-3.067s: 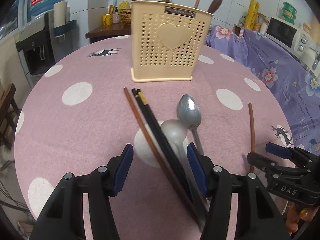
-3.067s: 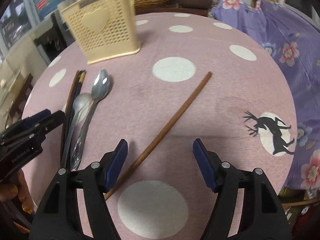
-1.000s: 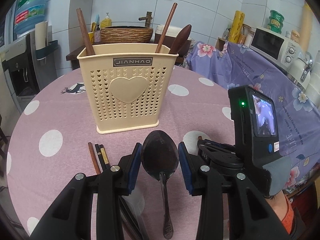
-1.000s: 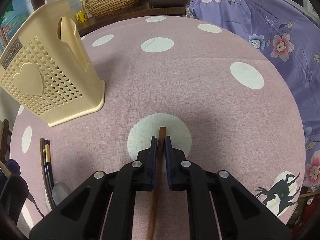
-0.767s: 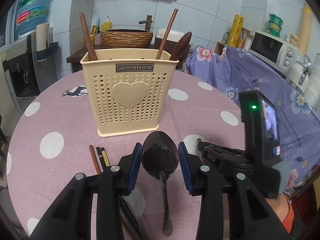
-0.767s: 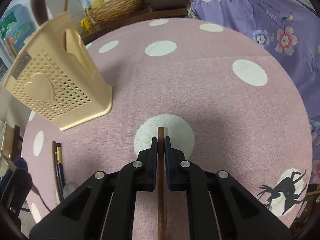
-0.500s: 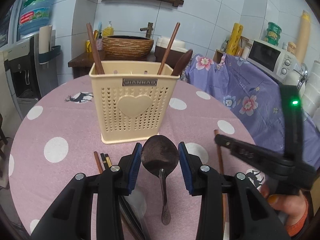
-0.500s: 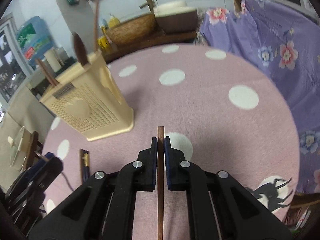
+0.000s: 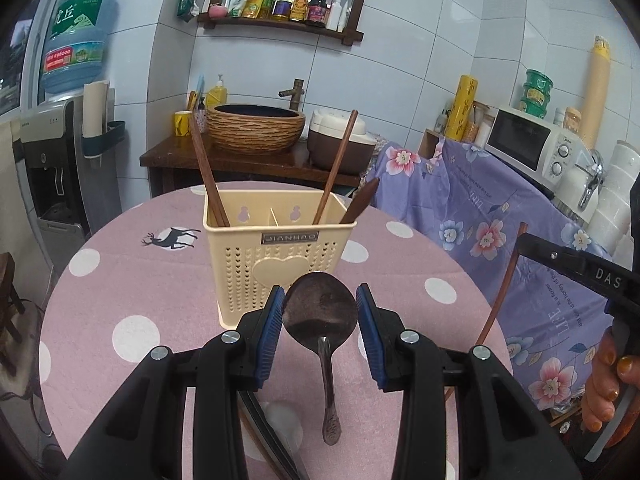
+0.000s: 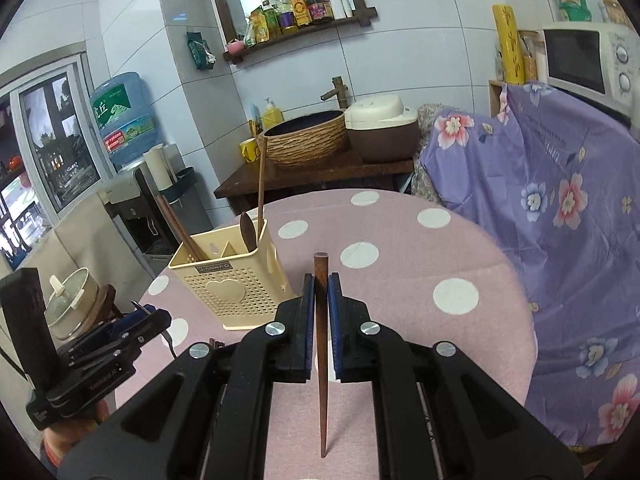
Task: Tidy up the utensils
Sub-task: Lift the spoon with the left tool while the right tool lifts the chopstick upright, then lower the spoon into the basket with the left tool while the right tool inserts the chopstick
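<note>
- Both grippers have risen off the pink polka-dot tablecloth [image 9: 120,280] since a second ago, each carrying its utensil.
- Left gripper [image 9: 320,312] is clamped on the bowl of a metal spoon [image 9: 320,312], whose handle hangs below the pads; the cream utensil holder [image 9: 280,264] stands just ahead.
- Right gripper [image 10: 320,300] is pressed together on a brown wooden chopstick [image 10: 321,360]; the holder lies ahead to its left.
</note>
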